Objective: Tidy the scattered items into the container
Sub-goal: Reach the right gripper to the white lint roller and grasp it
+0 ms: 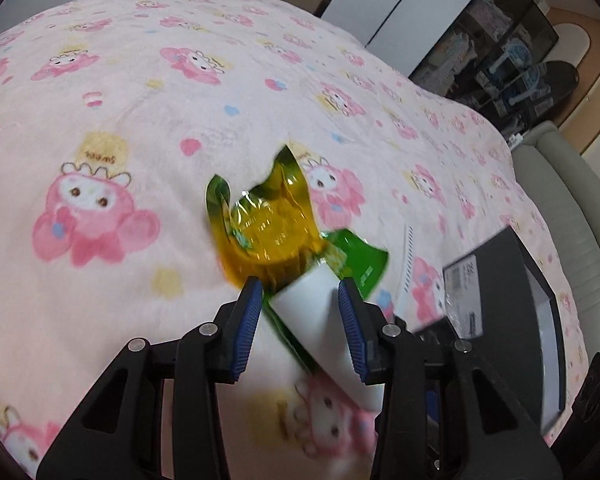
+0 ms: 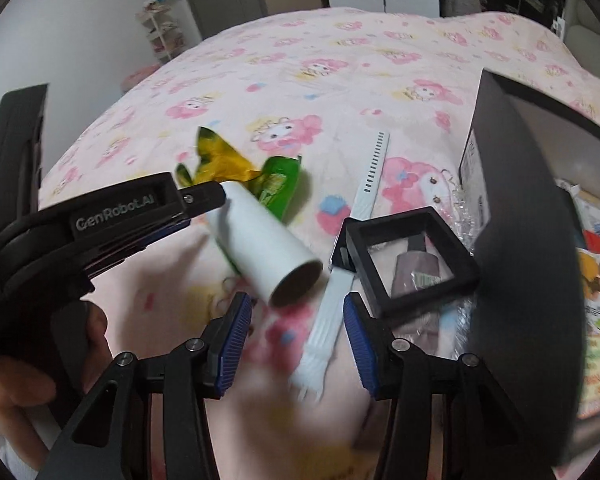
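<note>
A white roll (image 2: 266, 240) lies tilted over a green and yellow snack wrapper (image 2: 276, 184) on the pink bedspread. My left gripper (image 1: 300, 300) straddles the roll's far end (image 1: 320, 304), its blue pads (image 1: 248, 320) at the roll's sides; whether they press it I cannot tell. The left gripper also shows in the right wrist view (image 2: 204, 196). My right gripper (image 2: 298, 320) is open and empty above a white comb (image 2: 340, 280). A black framed display box (image 2: 408, 256) lies beside it. The dark container (image 2: 520, 208) stands at the right.
The pink cartoon bedspread (image 1: 180, 100) covers the whole surface. The container (image 1: 540, 280) holds colourful packets (image 2: 596, 300). Shelves and a white cabinet (image 1: 400, 0) stand beyond the bed. A grey padded edge (image 1: 560, 184) runs along the right.
</note>
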Demonstrator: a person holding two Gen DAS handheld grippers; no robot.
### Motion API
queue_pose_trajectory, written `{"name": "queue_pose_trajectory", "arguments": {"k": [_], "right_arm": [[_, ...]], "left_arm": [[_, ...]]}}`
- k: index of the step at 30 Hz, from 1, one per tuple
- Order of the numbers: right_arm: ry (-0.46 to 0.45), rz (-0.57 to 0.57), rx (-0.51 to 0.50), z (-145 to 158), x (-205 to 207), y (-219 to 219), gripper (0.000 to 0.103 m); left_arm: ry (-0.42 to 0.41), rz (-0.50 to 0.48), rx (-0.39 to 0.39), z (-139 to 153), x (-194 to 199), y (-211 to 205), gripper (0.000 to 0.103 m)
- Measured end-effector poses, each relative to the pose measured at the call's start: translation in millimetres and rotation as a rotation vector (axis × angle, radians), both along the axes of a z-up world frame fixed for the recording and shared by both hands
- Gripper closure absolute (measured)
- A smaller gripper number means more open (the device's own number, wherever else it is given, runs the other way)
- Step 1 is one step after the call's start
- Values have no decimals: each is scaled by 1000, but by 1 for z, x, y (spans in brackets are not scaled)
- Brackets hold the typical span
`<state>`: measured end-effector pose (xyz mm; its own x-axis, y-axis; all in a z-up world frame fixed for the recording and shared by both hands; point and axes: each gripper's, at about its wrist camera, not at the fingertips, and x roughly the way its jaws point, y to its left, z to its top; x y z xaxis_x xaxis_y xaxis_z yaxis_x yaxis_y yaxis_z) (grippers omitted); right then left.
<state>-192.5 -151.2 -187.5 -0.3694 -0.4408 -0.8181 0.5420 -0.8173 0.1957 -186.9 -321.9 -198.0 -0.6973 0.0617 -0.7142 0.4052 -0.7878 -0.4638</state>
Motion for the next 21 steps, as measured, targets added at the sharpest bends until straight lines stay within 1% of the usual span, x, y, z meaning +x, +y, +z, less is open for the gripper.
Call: {"name": "queue_pose_trajectory", "arguments": {"k": [4,5,7,9,12,15,16,18,19,20,21], "right_arm": [[-24,-2,-18,-12,-12,-3,59],[-32,-1,-28,-13,-14,-3,59],[-42,2,-42,-14,-15,-2,59],[-37,2,-43,-11,-14,-1,59],[-15,8,-59,-1,-7,2,60],[-18,20,-85,8,3,8,60],[-22,31,-95,10,8,11,60],[-33,62,-107,13,19,14,60],[-31,79,-99,14,25,15,61],[-24,93,-90,15,31,16,61],[-12,101,-76,15,37,17,61]], "left_arm": [[19,-36,58,-13,-8,-7,64],[23,-54,68,-13,-8,-6,66],[17,-74,52,-8,-6,-3,68],[16,-85,53,-4,-1,2,70],[7,-88,49,2,18,14,71],[2,-98,49,11,40,25,73],[6,-96,66,12,49,28,73],[14,-78,133,10,70,32,75],[21,-74,174,7,80,33,75],[27,-79,200,5,88,34,74],[24,-73,199,4,94,35,74]]}}
